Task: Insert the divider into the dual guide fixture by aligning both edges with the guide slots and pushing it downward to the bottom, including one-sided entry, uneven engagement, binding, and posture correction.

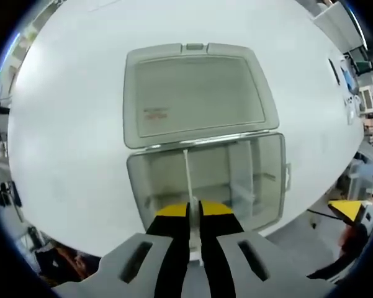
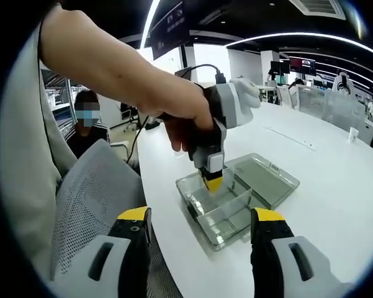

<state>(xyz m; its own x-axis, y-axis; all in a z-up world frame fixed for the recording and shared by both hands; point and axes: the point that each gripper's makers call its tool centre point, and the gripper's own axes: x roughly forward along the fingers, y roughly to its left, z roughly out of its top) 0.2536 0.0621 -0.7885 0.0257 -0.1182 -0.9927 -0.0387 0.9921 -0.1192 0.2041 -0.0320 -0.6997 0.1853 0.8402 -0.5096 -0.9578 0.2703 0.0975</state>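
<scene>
A clear plastic box (image 1: 260, 180) lies on the white table (image 1: 68, 124) with its lid (image 1: 195, 93) swung open behind it. My left gripper (image 1: 193, 210) is shut on a thin clear divider (image 1: 187, 171), which stands on edge and reaches down into the box's left half. A fixed partition (image 1: 251, 171) stands further right in the box. From the right gripper view, a hand holds the left gripper (image 2: 212, 180) straight above the box (image 2: 226, 217), yellow tips at its rim. My right gripper (image 2: 202, 217) hangs open and holds nothing, short of the table edge.
A grey mesh chair (image 2: 90, 198) stands close to the table's edge on the left of the right gripper view. A person (image 2: 87, 124) sits further back. Small items (image 1: 354, 87) lie on the table's far side. The right gripper's yellow tip (image 1: 347, 210) shows beyond the table edge.
</scene>
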